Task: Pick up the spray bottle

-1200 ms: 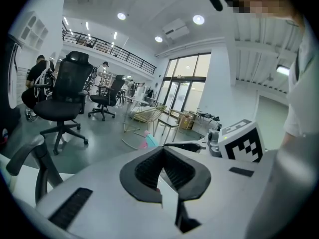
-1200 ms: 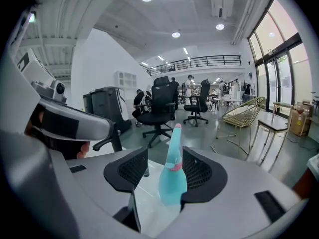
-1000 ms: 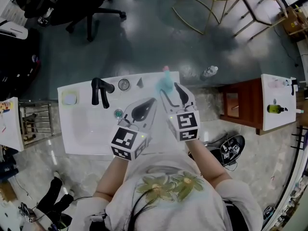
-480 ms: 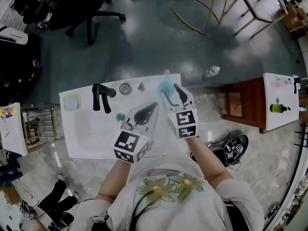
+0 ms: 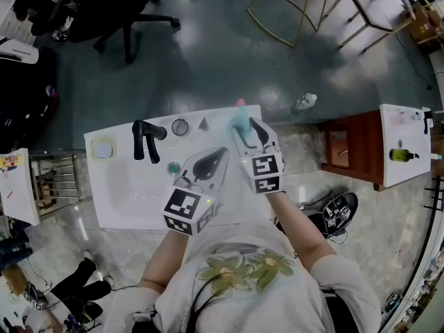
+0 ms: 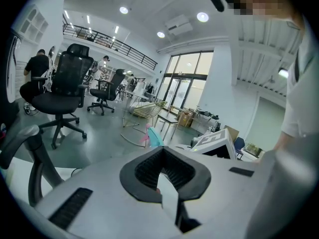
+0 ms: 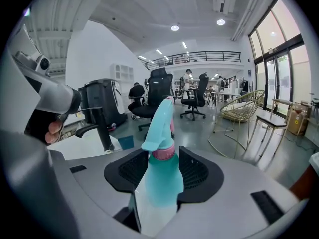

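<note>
A teal spray bottle with a pink collar stands at the back right of the white sink counter. In the right gripper view the spray bottle fills the gap between the black pads, which press on both its sides, so my right gripper is shut on it. From the head view the right gripper reaches forward around the bottle. My left gripper hovers over the counter's middle, jaws together with nothing in them. The left gripper view shows the bottle beyond the left gripper.
On the counter are a black faucet, a round drain, a small dark cone, a pale pad and a small teal item. A red-brown stand is to the right; an office chair stands beyond.
My right gripper has pushed slightly forward around the bottle. The left gripper shifted a little to the right and back early on, then held still.
</note>
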The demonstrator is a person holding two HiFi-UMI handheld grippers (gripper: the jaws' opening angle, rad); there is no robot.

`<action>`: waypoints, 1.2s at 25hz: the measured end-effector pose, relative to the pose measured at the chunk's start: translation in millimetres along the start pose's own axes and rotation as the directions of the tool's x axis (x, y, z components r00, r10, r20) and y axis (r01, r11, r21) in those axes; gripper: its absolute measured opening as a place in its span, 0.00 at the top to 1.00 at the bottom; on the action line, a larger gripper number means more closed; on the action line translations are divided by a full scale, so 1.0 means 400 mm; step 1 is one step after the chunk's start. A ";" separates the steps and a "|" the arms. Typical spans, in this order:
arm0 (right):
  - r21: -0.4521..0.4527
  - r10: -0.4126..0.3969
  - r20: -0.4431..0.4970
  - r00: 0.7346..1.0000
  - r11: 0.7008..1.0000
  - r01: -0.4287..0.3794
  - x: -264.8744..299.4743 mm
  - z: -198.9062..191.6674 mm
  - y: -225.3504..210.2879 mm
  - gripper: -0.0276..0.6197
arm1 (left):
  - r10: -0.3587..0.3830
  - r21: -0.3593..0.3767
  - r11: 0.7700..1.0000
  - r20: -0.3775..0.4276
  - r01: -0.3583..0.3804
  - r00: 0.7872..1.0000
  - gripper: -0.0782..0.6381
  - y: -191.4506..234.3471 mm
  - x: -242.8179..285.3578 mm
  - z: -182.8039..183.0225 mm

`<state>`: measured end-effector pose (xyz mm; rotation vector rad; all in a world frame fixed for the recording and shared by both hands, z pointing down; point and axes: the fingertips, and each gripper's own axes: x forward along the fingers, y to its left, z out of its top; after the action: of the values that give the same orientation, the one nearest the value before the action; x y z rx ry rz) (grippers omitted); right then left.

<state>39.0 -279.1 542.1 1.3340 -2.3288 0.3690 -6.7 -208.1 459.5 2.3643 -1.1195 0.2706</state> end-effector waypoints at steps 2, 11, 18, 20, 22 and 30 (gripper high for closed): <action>-0.012 0.005 0.004 1.000 1.000 -0.005 0.000 0.001 0.002 0.67 | 0.001 -0.001 1.000 -0.002 -0.001 1.000 0.88 0.003 -0.001 -0.001; -0.071 0.005 0.011 1.000 0.997 -0.004 0.005 0.013 0.005 0.67 | 0.002 -0.003 1.000 0.001 -0.002 1.000 0.88 0.004 0.001 0.000; -0.081 0.016 0.030 0.999 0.997 -0.013 0.005 0.018 0.005 0.67 | 0.003 -0.001 1.000 -0.002 -0.003 1.000 0.88 0.003 -0.002 0.000; -0.090 0.021 0.040 0.999 0.996 -0.017 0.001 0.023 0.006 0.69 | 0.003 0.001 1.000 -0.001 -0.003 1.000 0.88 0.002 -0.002 0.000; -0.089 0.026 0.050 0.998 0.996 -0.022 -0.003 0.032 0.006 0.71 | 0.002 0.003 1.000 -0.001 -0.002 1.000 0.88 0.000 -0.002 0.000; -0.066 0.044 0.064 0.997 0.997 -0.040 -0.012 0.039 0.002 0.74 | -0.001 0.006 1.000 0.003 0.001 1.000 0.88 -0.009 -0.004 0.000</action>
<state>36.9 -281.6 526.1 1.2868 -2.4045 0.2639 -5.1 -205.2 457.5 2.3710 -1.1202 0.2710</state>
